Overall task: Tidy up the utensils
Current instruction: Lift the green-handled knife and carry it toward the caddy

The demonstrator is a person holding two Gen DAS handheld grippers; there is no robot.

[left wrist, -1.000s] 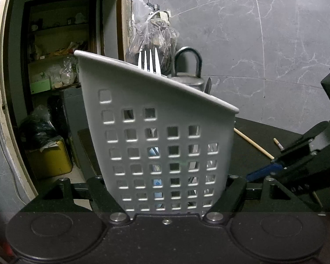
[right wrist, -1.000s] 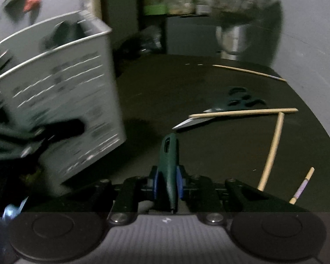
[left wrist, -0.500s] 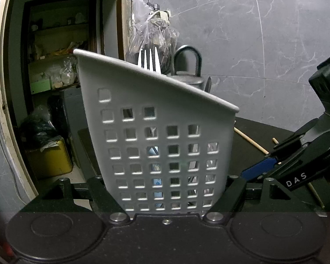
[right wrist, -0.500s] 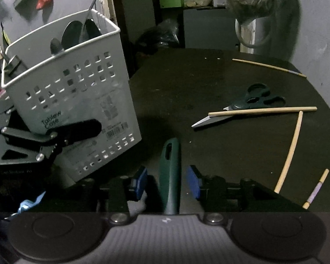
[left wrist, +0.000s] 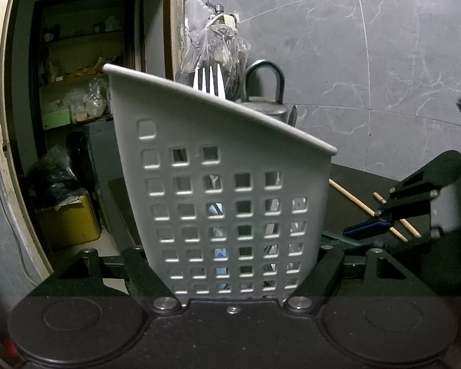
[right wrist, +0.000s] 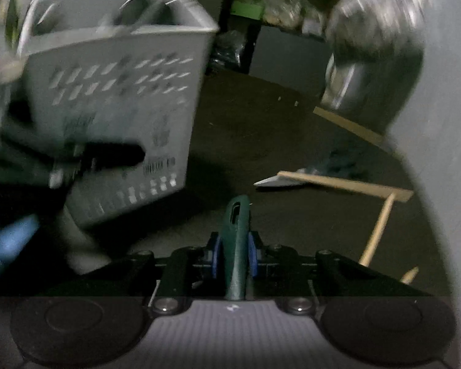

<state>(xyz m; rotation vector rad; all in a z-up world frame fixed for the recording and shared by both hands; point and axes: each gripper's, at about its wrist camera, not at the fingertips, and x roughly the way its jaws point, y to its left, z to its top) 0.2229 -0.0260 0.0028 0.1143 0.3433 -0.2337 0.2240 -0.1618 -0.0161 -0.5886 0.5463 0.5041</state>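
right gripper fingers closing on dark-green plastic utensil handle, pads pressing it | handle's long axis ran straight ahead between fingers | white perforated plastic utensil basket up-left of them, tilted | left gripper fingers clamped on basket

The left wrist view looks close along its fingers at the white utensil basket, which the right wrist view shares from across the dark table.
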